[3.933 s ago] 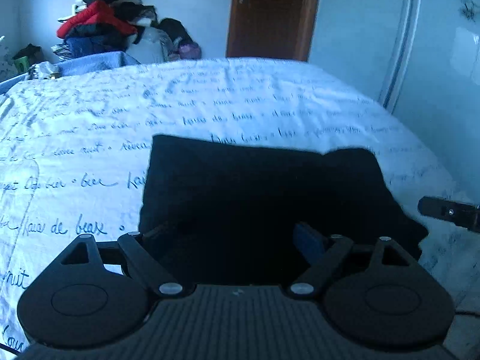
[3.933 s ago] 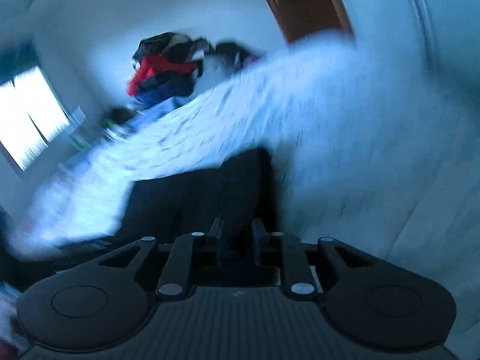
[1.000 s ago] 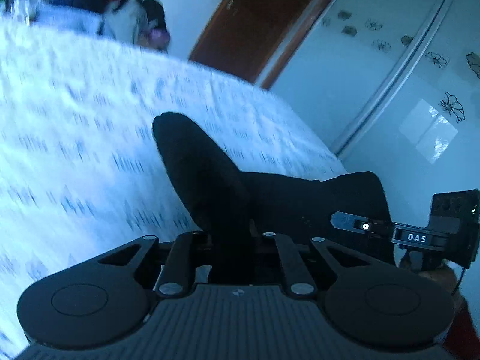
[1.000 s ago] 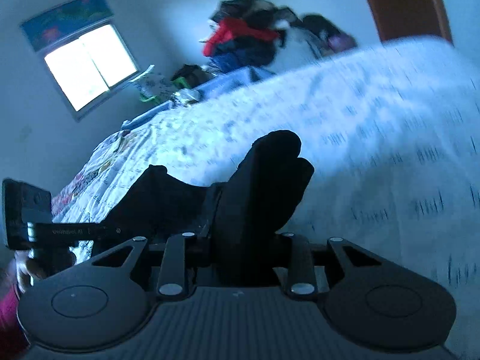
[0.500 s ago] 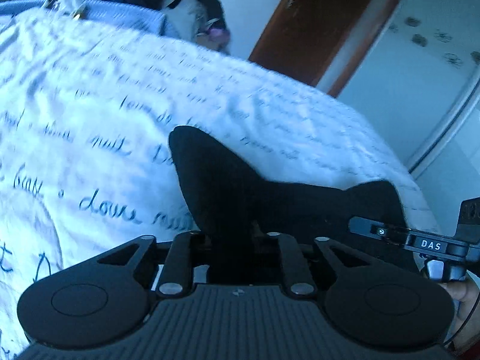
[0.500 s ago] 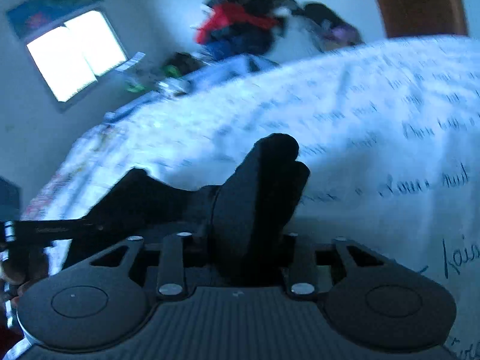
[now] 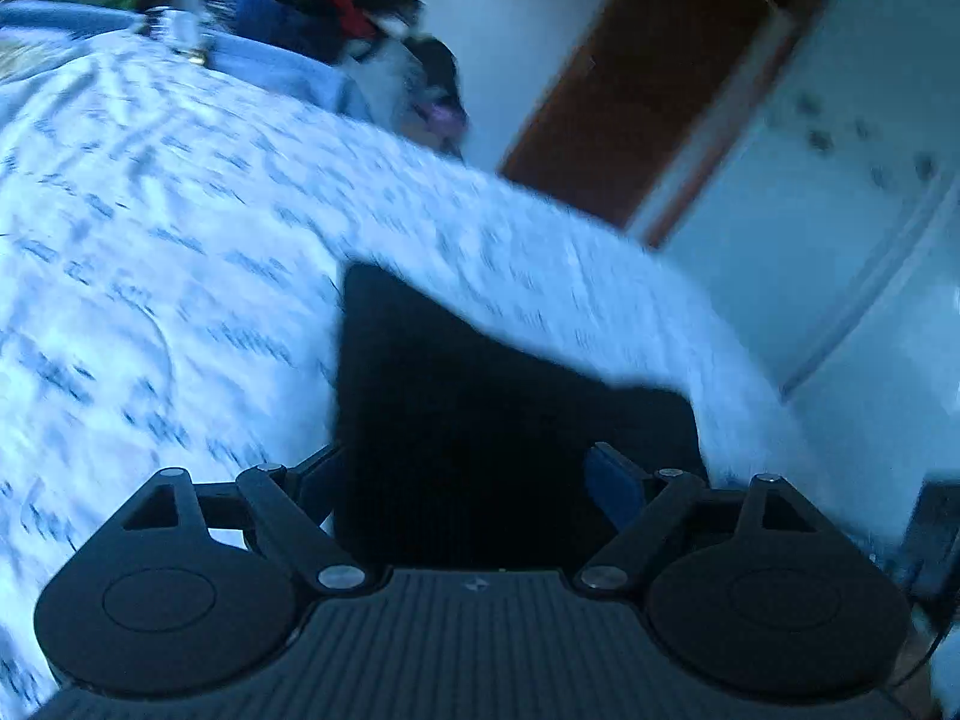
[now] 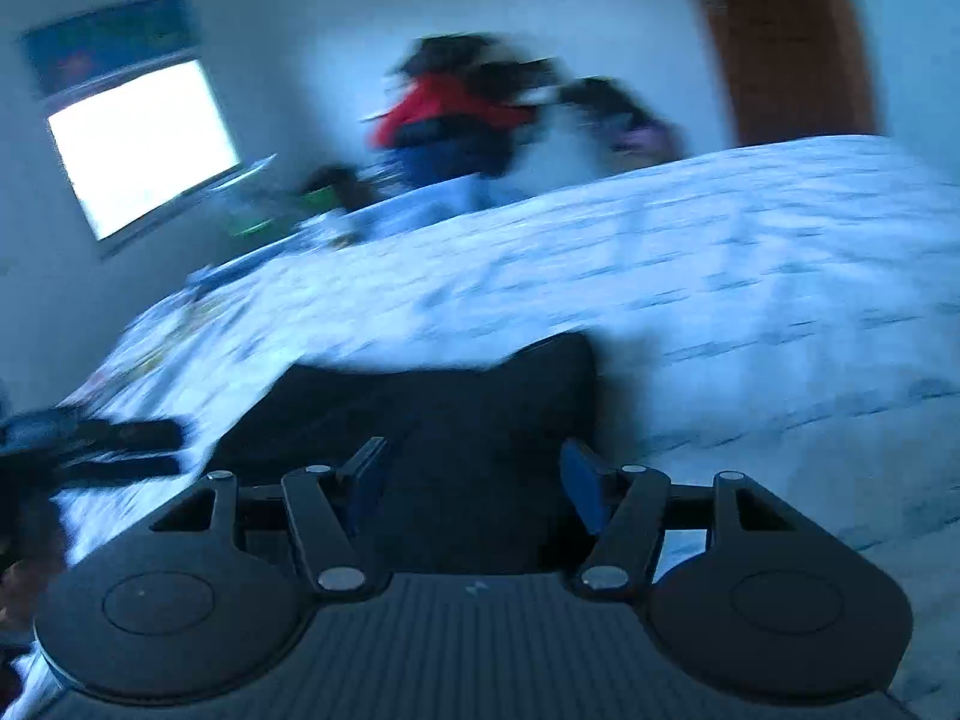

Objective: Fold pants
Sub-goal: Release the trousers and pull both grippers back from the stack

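The black pants [image 7: 480, 414] lie folded into a flat dark block on the white bedsheet [image 7: 150, 276]. My left gripper [image 7: 465, 480] hovers over their near edge. Its jaws are opening wide, and the blue pads [image 7: 612, 483] stand apart from the cloth. In the right wrist view the pants [image 8: 450, 408] sit just ahead of my right gripper [image 8: 474, 474]. Its jaws are opening too, with cloth below the gap and no pad pressing on it. Both views are blurred by motion.
A pile of clothes [image 8: 456, 114] with a red garment is heaped beyond the bed's far side. A brown door [image 7: 648, 78] and pale wardrobe [image 7: 870, 240] stand to the right, a bright window [image 8: 144, 144] to the left. The other gripper [image 8: 90, 438] shows at the left edge.
Both grippers were shut on raised bunches of black cloth; now both have opened and the pants have dropped flat onto the sheet. Both hands have drawn back a little.
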`<state>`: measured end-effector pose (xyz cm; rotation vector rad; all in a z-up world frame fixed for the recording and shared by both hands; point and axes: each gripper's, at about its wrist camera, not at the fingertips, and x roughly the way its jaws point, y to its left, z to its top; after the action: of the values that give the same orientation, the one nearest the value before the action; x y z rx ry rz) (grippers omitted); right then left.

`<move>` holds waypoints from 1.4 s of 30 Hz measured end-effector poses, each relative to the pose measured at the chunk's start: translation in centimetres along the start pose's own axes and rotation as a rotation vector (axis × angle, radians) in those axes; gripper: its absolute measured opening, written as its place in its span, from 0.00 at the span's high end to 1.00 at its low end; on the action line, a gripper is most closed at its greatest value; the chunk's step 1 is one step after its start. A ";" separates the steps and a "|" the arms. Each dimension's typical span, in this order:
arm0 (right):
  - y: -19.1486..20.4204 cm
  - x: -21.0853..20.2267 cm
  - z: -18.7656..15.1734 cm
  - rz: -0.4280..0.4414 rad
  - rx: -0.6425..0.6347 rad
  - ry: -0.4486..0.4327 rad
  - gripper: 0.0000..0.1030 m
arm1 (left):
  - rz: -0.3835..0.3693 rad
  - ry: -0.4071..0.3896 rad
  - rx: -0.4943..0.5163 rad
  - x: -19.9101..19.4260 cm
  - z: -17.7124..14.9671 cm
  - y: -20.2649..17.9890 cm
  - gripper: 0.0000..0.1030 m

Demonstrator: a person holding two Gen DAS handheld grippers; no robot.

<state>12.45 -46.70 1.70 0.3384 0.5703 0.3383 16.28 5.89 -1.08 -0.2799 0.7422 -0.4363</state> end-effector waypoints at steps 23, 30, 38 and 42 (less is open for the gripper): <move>6.8 -2.0 -4.3 -0.287 -0.214 0.030 0.14 | 0.403 -0.020 0.249 -1.2 -6.0 -6.9 0.03; 9.6 -4.0 -5.5 -0.227 -0.253 0.093 0.11 | 0.394 0.009 0.257 -1.9 -8.0 -7.9 0.02; 10.8 -6.5 -6.0 -0.232 -0.157 0.104 0.04 | 0.397 0.032 0.181 -2.7 -9.4 -7.4 0.02; 10.7 -5.3 -7.0 -0.286 -0.155 0.112 0.04 | 0.409 0.037 0.153 -2.7 -9.7 -7.0 0.02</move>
<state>1.96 -37.72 2.88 0.0857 0.6889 0.1248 5.73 0.13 -3.60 0.0267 0.7753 -0.1087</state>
